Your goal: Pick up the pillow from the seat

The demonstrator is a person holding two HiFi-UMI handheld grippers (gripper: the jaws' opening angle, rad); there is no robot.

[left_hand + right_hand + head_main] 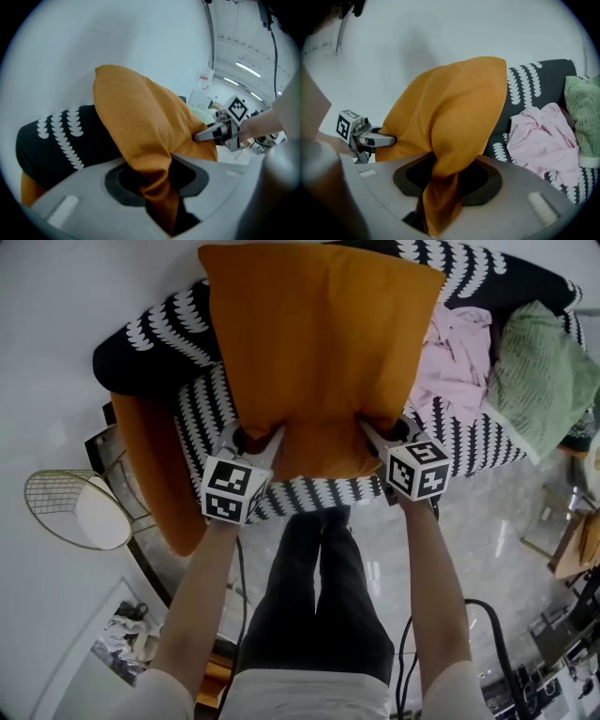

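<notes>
Lift step in hand. Left gripper (255, 440) and right gripper (387, 433) are each clamped on a near corner of the orange pillow (319, 343), fabric bunched between the jaws. The pillow hangs upright over the seat (469, 442), probably clear of it. Next: raise it evenly toward the body, both grips firm.

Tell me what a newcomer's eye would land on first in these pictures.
The big orange pillow fills the middle of the head view, pinched at its two near corners by the left tongs and the right tongs. Behind it lies the black-and-white sofa. A crumpled pink cloth and a green cushion lie on its right end.
</notes>
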